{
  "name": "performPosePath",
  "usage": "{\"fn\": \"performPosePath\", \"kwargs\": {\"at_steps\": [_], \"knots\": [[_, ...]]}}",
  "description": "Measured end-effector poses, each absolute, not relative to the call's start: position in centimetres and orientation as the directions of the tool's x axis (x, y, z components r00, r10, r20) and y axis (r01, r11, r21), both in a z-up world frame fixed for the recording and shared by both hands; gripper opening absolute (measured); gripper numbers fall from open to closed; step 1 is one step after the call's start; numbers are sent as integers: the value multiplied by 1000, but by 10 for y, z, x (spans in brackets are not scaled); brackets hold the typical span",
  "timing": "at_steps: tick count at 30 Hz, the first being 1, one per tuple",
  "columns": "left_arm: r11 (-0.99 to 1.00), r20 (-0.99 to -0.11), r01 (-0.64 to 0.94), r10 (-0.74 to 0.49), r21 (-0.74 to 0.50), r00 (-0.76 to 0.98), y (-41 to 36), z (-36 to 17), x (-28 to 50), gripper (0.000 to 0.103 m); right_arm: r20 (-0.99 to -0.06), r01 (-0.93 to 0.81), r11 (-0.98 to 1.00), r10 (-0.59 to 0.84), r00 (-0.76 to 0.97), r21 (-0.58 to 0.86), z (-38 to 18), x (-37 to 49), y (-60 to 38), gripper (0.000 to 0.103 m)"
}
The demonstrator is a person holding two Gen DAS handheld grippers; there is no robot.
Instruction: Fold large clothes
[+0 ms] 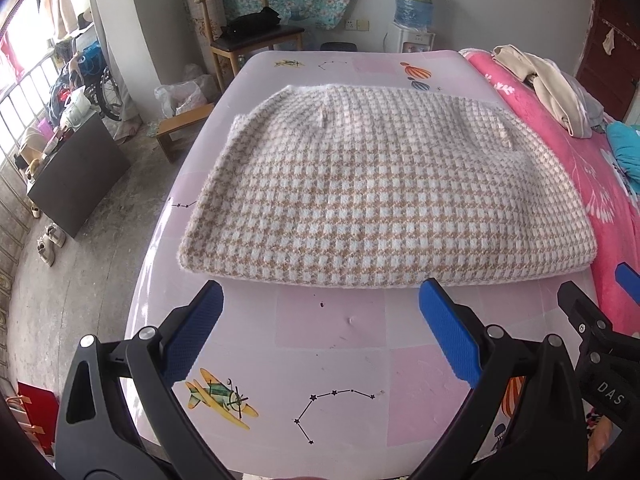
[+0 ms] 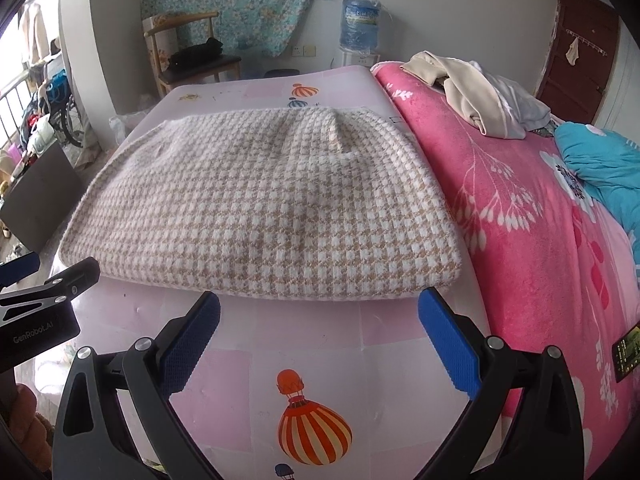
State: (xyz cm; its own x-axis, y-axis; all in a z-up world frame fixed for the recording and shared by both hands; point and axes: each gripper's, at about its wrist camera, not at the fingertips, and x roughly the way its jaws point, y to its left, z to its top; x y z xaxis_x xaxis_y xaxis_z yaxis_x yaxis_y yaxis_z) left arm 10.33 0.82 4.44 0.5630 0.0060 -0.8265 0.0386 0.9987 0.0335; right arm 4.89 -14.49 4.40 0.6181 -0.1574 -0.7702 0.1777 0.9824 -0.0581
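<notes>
A beige-and-white houndstooth garment lies folded into a flat rectangle on the pink patterned mat. It also shows in the right wrist view. My left gripper is open and empty, just short of the garment's near edge. My right gripper is open and empty too, at the garment's near right corner. The right gripper shows at the right edge of the left wrist view. The left gripper shows at the left edge of the right wrist view.
A pink floral blanket lies right of the mat, with a pile of beige clothes and a teal quilt on it. A wooden chair and a water dispenser stand beyond the mat. A dark cabinet stands on the floor at left.
</notes>
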Motion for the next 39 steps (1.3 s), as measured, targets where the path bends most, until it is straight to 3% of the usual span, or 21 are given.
{"fn": "performPosePath", "kwargs": {"at_steps": [39], "knots": [[995,-853,99,-44,9,520,-6,31,102,95,-794,171,984,-149,589,-58,37,54,-143,97]]}}
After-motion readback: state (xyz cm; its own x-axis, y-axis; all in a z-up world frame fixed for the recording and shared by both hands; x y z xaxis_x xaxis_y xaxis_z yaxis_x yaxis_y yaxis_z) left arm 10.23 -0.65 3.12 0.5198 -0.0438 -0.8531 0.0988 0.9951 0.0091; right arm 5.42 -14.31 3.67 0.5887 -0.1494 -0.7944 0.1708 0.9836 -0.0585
